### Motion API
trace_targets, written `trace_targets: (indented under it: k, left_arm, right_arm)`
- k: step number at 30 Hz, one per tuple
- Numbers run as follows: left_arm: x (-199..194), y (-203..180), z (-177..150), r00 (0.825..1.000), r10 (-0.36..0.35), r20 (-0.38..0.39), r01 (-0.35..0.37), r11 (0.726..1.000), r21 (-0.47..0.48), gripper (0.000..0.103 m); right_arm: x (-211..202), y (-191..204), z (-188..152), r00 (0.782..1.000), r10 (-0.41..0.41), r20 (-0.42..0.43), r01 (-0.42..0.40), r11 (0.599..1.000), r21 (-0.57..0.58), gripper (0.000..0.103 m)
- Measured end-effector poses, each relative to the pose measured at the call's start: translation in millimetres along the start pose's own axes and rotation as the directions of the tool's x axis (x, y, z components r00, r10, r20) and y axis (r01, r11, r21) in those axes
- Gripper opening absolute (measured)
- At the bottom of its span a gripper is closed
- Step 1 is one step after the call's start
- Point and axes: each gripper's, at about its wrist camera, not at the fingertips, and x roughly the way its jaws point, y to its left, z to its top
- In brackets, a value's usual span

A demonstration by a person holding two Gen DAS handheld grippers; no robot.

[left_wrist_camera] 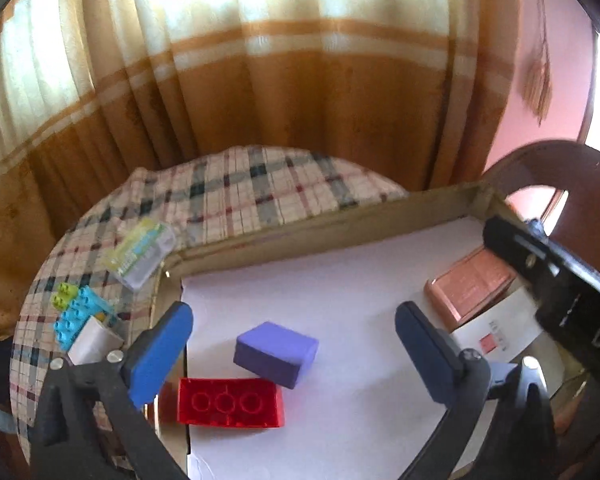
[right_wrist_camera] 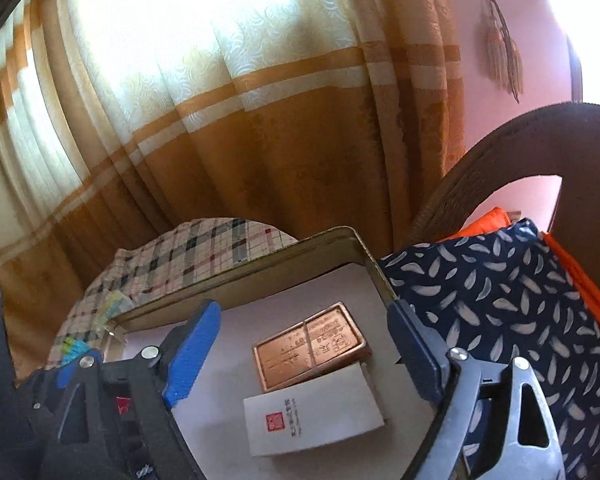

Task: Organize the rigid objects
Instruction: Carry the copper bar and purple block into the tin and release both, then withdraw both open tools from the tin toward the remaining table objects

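- Left gripper (left_wrist_camera: 294, 354): jaws spread wide, empty, above a purple block (left_wrist_camera: 275, 353) and red brick (left_wrist_camera: 229, 402) in the white-lined tray (left_wrist_camera: 300, 228).
- Right gripper (right_wrist_camera: 302, 354): jaws released over a white booklet (right_wrist_camera: 312, 416) with red seal, writing unreadable, and copper box (right_wrist_camera: 310, 346).
- Plaid-covered surface (left_wrist_camera: 240, 188) holds a clear case (left_wrist_camera: 142, 254) and cyan bricks (left_wrist_camera: 74, 316).
- Striped curtains (left_wrist_camera: 260, 80) behind.

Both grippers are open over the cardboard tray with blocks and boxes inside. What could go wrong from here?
1. The purple rectangular block rests tilted on the red plastic building brick; a nudge from the open left gripper may tip it off.
2. The right gripper hangs over the copper-coloured flat box and the white card box overlapping it; closing could catch both.
3. Both grippers crowd the shallow cardboard tray and could collide.
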Motion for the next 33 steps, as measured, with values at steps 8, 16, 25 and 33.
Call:
trace_targets:
  k: [8, 16, 25, 33]
  left_arm:
    - [-16.8, -2.6, -6.7, 0.997, 0.026, 0.071, -0.03, 0.999, 0.045, 0.102]
    - [-40.1, 20.1, -23.5, 0.99, 0.034, 0.139, -0.038, 0.999, 0.02, 0.102]
    - [-63.6, 76.0, -55.5, 0.955, 0.17, 0.242, -0.157, 0.985, -0.07, 0.103]
    - [-67.9, 125.6, -78.5, 0.933, 0.253, 0.255, -0.223, 0.965, -0.139, 0.103]
  right_arm:
    - [-31.7, -1.6, -11.1, 0.992, 0.038, 0.121, -0.045, 0.998, 0.053, 0.088]
    - [-53.3, 11.4, -24.4, 0.984, 0.043, 0.172, -0.054, 0.996, 0.065, 0.088]
    - [-73.0, 41.6, -63.4, 0.963, 0.056, 0.262, -0.075, 0.995, 0.065, 0.088]
    - [-78.1, 82.9, -85.4, 0.95, 0.074, 0.304, -0.067, 0.997, -0.032, 0.093]
